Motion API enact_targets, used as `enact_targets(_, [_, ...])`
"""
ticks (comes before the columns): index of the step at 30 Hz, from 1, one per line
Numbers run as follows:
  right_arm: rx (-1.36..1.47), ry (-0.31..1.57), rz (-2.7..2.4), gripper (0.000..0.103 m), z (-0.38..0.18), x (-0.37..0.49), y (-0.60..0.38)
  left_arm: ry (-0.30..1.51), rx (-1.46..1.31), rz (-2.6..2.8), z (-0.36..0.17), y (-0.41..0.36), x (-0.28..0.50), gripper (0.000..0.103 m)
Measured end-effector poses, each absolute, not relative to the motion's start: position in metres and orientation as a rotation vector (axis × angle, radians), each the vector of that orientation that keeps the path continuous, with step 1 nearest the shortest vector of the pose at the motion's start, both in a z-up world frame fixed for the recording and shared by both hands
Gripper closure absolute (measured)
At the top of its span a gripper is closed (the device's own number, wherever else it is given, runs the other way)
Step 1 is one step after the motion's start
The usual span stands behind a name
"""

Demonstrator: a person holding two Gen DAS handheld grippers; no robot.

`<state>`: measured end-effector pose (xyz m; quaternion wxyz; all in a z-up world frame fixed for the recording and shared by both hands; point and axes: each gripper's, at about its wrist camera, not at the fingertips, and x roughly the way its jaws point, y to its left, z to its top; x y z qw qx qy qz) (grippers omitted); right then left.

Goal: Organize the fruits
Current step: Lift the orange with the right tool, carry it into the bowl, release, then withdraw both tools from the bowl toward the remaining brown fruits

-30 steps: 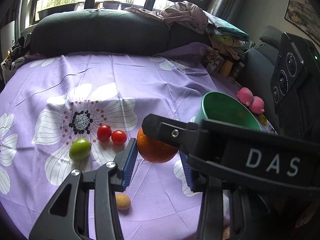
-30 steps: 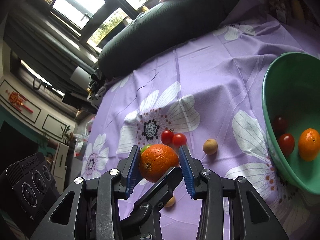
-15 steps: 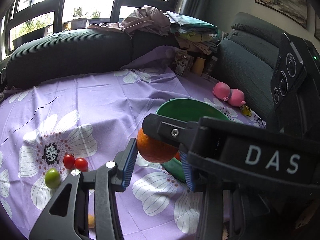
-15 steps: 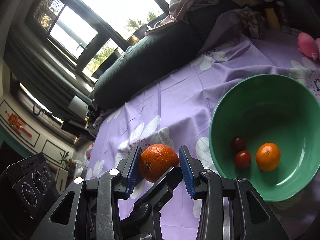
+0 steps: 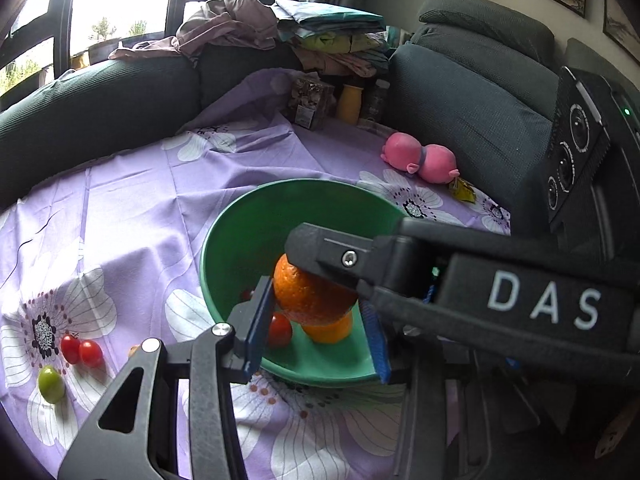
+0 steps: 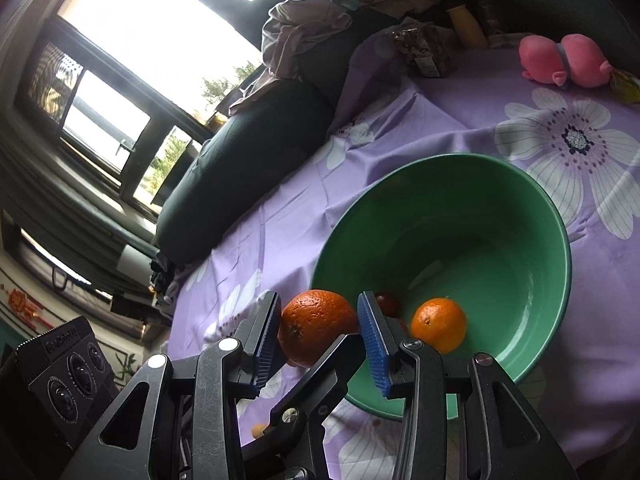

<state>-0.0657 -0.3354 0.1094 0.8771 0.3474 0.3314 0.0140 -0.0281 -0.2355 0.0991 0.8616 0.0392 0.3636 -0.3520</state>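
Both views show blue-padded fingers around one large orange [image 5: 310, 296] [image 6: 316, 326], held above the near rim of a green bowl [image 5: 248, 216] [image 6: 460, 184]. My right gripper [image 6: 320, 332] is shut on it. My left gripper [image 5: 316, 320] spans it, with the right gripper's fingers crossing in front. In the bowl lie a small orange [image 6: 439, 324] [image 5: 330, 330] and cherry tomatoes [image 5: 280, 330]. On the purple flowered cloth at left lie two cherry tomatoes [image 5: 80, 350] and a green fruit [image 5: 51, 384].
A pink plush toy [image 5: 420, 160] lies beyond the bowl. Jars and a yellow bottle [image 5: 349, 104] stand at the back. Dark sofa cushions [image 5: 100, 96] with piled clothes ring the cloth. A small tan fruit [image 5: 134, 350] shows by the left finger.
Both grippers moved right with the large orange, from above the loose fruits to over the green bowl. The grip on the orange is unchanged.
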Motion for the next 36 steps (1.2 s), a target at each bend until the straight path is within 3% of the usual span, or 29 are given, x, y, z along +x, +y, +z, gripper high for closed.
enact_targets(29, [0.744,0.762,-0.137,0.059,0.088,-0.063,-0.36,0.888,0.03,-0.854,0.068,-0.261,-0.007,0.061])
enact_targets(36, [0.725,0.728,-0.144,0.06,0.098,-0.068,-0.356,0.835,0.021,-0.802,0.081,-0.246,-0.014,0.058])
